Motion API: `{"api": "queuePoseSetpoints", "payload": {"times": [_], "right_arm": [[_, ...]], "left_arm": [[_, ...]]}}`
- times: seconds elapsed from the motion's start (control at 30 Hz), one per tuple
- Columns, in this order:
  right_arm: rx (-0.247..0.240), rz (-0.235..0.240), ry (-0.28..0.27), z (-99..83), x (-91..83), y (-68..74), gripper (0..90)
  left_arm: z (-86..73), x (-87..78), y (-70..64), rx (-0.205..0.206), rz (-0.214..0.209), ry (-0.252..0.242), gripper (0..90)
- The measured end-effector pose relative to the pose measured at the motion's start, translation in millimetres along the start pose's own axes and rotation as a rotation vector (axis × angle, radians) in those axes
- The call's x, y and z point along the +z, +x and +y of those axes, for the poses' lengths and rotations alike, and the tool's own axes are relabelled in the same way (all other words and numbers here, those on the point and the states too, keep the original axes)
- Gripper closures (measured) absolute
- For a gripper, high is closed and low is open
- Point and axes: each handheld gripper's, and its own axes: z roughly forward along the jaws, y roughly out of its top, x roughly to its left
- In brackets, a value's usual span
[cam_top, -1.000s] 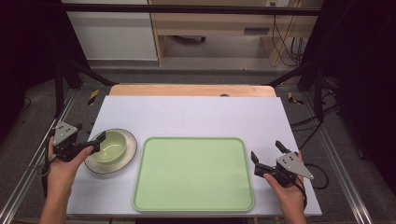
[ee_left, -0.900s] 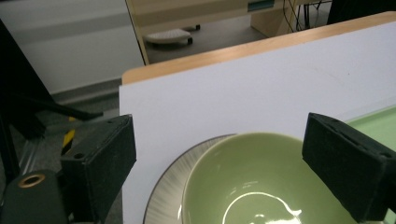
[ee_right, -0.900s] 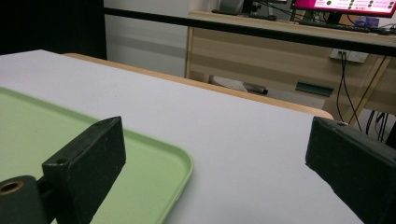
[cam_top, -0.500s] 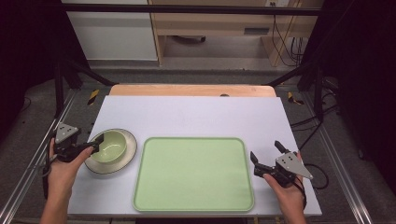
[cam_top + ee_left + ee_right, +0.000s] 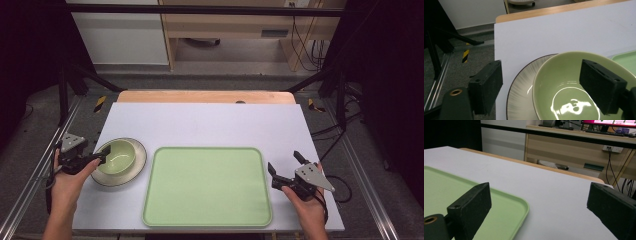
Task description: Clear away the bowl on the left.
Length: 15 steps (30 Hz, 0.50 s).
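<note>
A white rectangular worktop (image 5: 215, 125) carries a pale green rounded plastic tray (image 5: 207, 186) at its six o'clock; at nine o'clock of the tray, just beside it, sits a cream ribbed ceramic plate (image 5: 134, 167) with a dark rim; on the plate stands a glossy green ceramic bowl (image 5: 120, 156), upright and empty. The left tool (image 5: 102, 156) straddles the bowl's near rim, one jaw inside and one outside, spread and not yet clamped; the right tool (image 5: 285, 162) waits released at three o'clock of the tray, holding nothing. By the look of it, the work has barely begun; the grasp and any lift remain.
</note>
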Motion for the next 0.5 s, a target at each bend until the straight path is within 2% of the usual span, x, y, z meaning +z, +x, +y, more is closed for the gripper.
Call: {"api": "queuePoseSetpoints", "payload": {"times": [0.23, 0.3, 0.5], "right_arm": [[0.000, 0.002, 0.002, 0.0, 0.3, 0.6, 5.9], [0.002, 0.002, 0.002, 0.0, 0.1, 0.6, 5.9], [0.000, 0.006, 0.006, -0.1, 0.0, 0.2, 6.2]], "left_arm": [[-3.9, 4.3, -0.9, -0.012, -0.018, 0.052, 27.9], [-4.8, 5.2, -1.3, -0.024, -0.028, 0.064, 33.3], [-7.8, 7.5, -0.8, -0.026, -0.018, 0.095, 38.9]]}}
